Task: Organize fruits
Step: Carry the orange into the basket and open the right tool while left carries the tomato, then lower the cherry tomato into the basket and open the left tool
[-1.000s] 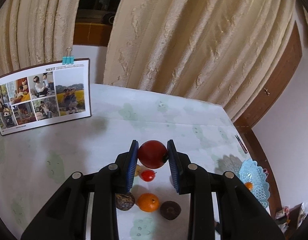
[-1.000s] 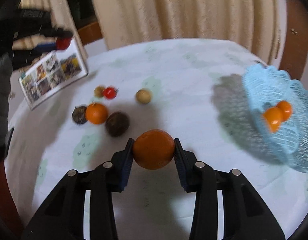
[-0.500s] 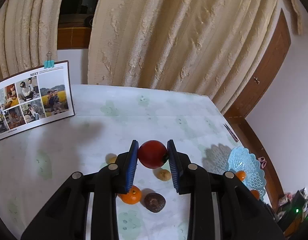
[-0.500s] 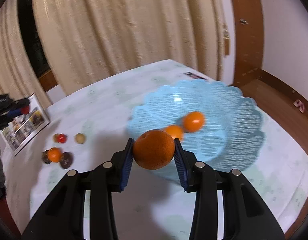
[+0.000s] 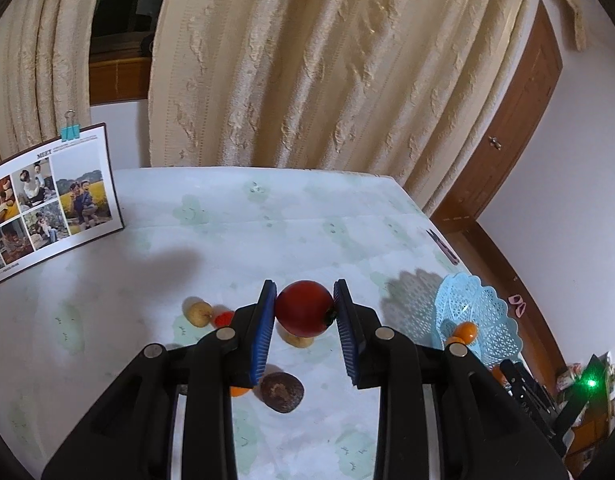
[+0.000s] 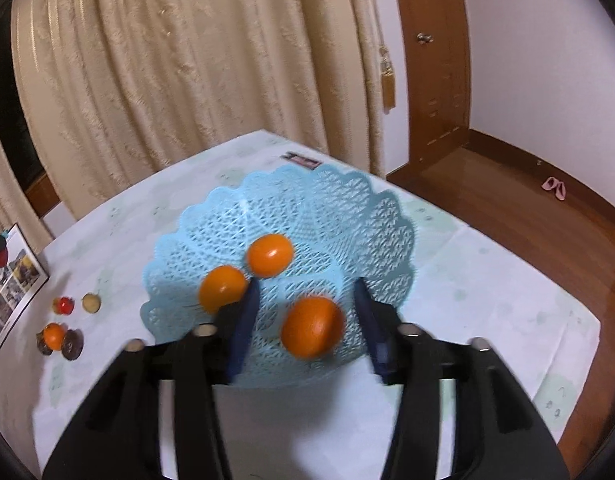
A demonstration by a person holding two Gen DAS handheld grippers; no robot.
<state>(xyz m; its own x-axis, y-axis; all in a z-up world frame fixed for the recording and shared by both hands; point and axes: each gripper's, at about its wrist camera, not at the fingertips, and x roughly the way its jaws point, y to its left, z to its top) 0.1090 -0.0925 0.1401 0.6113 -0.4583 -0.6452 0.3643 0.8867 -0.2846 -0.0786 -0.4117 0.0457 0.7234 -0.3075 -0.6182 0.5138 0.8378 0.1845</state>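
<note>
While the right claw [image 6: 305, 320] is opening above the basket [image 6: 371, 216], one orange [image 6: 311, 327] sits loose between its jaws; two oranges [image 6: 269, 255] lie inside. Left claw [image 5: 305, 312] clamps one tomato [image 5: 303, 308] above the surface [image 5: 267, 232].

You have the basket [image 6: 371, 216] near the table's [image 6: 487, 280] right edge, three fruits in it; loose fruits [image 6: 63, 336] lie toward the left edge, before the photo board [image 6: 11, 280].
</note>
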